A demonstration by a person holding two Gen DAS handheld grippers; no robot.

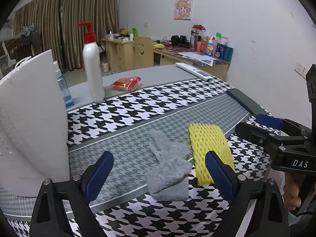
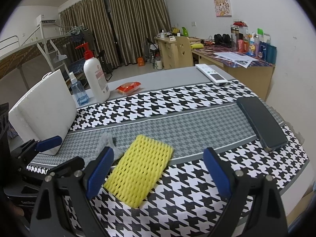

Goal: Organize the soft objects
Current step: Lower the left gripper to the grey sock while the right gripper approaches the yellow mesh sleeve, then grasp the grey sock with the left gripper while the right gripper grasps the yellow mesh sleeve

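Note:
A grey sock [image 1: 167, 169] lies crumpled on the houndstooth tablecloth [image 1: 138, 108], just ahead of my left gripper [image 1: 159, 175], which is open and empty above it. A yellow foam net sleeve [image 1: 210, 150] lies flat right beside the sock. In the right wrist view the yellow sleeve [image 2: 139, 167] sits between the open, empty fingers of my right gripper [image 2: 159, 174], nearer the left finger. Part of the sock [image 2: 107, 144] shows behind that finger. The right gripper [image 1: 270, 126] also shows at the right of the left wrist view.
A white foam box [image 1: 29, 122] stands at the left. Behind it are a blue spray bottle [image 2: 79, 91], a white pump bottle [image 1: 92, 67] and a red snack packet [image 1: 126, 83]. A white remote [image 2: 212, 74] and a dark phone [image 2: 260, 123] lie at the right.

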